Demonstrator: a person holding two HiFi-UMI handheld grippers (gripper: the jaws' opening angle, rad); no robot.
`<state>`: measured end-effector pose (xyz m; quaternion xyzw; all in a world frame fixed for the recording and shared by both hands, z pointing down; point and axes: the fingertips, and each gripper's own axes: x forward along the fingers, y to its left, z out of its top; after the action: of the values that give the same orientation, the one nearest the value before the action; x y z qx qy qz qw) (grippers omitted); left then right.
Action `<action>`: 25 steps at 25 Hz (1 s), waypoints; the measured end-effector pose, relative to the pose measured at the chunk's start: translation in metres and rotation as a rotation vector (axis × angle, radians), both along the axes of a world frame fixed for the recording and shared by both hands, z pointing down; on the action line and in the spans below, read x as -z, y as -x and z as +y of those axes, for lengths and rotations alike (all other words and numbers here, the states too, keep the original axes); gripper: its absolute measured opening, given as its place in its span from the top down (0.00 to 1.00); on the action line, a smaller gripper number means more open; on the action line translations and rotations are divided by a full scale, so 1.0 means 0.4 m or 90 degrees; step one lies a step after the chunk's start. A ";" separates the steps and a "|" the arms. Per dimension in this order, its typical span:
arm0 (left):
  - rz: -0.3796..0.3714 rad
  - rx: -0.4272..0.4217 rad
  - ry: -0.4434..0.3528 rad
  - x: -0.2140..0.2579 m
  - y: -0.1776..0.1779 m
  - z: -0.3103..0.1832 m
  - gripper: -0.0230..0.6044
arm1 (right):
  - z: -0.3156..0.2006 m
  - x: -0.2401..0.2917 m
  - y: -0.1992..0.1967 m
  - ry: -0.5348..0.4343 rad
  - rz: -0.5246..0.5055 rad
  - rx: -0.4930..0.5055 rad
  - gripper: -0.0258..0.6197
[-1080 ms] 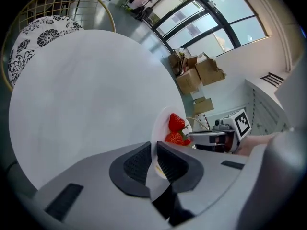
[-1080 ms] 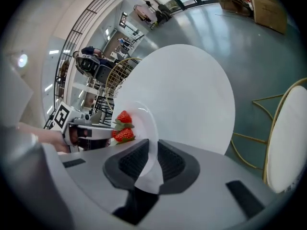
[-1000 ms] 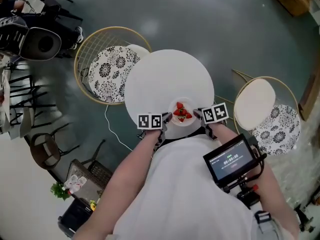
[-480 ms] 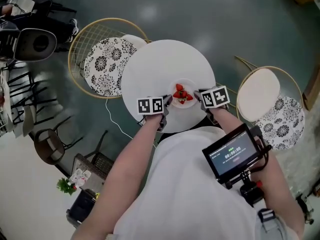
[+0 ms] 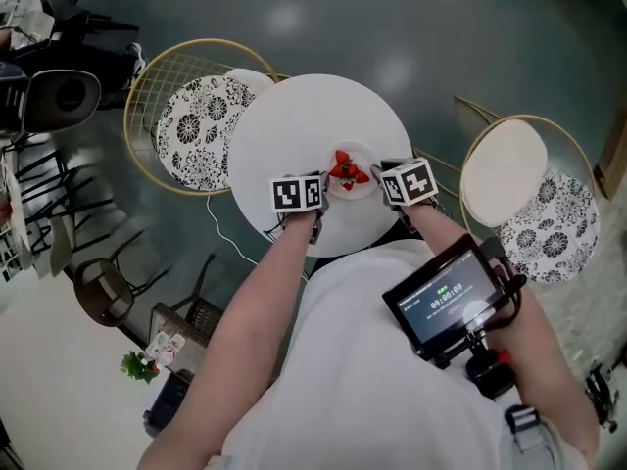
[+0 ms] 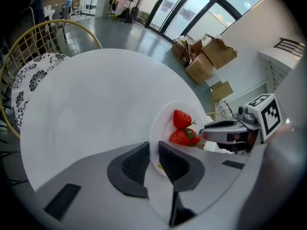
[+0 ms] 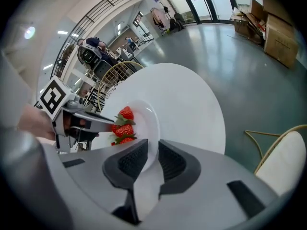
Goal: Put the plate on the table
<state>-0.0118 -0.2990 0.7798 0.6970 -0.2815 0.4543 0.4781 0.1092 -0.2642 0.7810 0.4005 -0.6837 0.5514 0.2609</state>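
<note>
- Plate (image 5: 353, 190) with strawberries (image 5: 345, 169): carried inward from the near edge, now over the white tabletop (image 5: 294, 125).
- Left tool (image 5: 321, 192), right tool (image 5: 380, 182): each clamped on an opposite rim.
- Risk: an uneven release could tip the plate and roll the berries off.

Table (image 5: 294, 125): far and side parts open; plate (image 5: 364, 191) with strawberries (image 5: 345, 170) occupies the near edge. Left wire chair (image 5: 196, 130) and right wire chair (image 5: 505, 189) flank the rim.
</note>
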 end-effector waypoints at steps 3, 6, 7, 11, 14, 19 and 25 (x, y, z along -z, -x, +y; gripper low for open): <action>-0.011 -0.013 -0.013 0.011 -0.009 0.001 0.90 | 0.007 0.005 -0.007 -0.014 0.013 0.018 0.88; -0.016 -0.015 -0.024 0.009 -0.002 -0.007 0.90 | 0.002 -0.001 0.002 -0.024 0.018 0.031 0.87; -0.017 -0.014 -0.023 0.008 0.001 -0.006 0.90 | 0.003 -0.001 0.005 -0.026 0.018 0.033 0.87; -0.022 -0.008 -0.007 -0.002 0.008 0.003 0.90 | 0.006 -0.006 0.009 -0.027 0.018 0.039 0.87; -0.034 -0.015 -0.010 -0.005 0.011 -0.004 0.89 | 0.000 -0.015 0.009 -0.024 0.031 0.045 0.87; -0.052 -0.034 -0.020 -0.005 0.023 -0.002 0.89 | -0.003 -0.021 0.002 -0.028 0.057 0.054 0.85; -0.052 -0.028 -0.024 0.002 0.050 -0.001 0.89 | -0.027 -0.024 -0.028 -0.046 0.077 0.027 0.85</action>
<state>-0.0320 -0.2992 0.7792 0.6929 -0.2938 0.4875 0.4426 0.1203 -0.2751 0.7905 0.4277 -0.6945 0.4954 0.2987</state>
